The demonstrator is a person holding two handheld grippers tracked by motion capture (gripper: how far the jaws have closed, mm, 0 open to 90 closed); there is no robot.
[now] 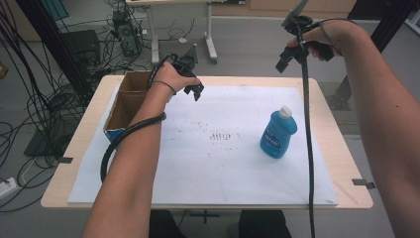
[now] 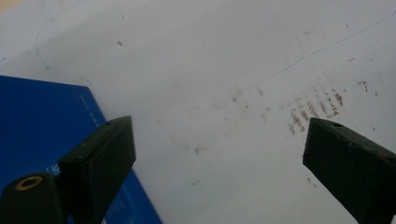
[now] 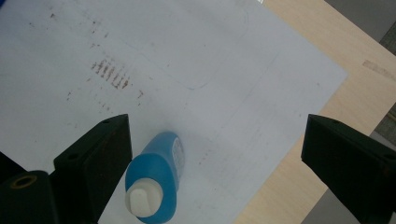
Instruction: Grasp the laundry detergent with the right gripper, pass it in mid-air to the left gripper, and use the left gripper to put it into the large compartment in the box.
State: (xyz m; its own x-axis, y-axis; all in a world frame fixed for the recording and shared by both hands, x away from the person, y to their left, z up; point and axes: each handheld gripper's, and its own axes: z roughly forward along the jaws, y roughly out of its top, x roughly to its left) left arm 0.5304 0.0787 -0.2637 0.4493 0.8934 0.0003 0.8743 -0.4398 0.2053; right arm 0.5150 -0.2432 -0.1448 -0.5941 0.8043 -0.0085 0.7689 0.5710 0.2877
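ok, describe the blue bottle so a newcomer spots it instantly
Start at the white sheet covering the wooden table. On its right half stands the blue bottle, upright, with a white cap. The cardboard box sits at the far left edge; the bottle is translucent blue plastic.

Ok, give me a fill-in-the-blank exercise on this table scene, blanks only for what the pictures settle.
1. The bottle standing on the white sheet is ____ in colour.
2. Its cap is ____.
3. The cardboard box sits at the table's ____ edge in the high view.
4. The right gripper hangs above the table with its jaws ____.

Missing words: blue; white; left; open
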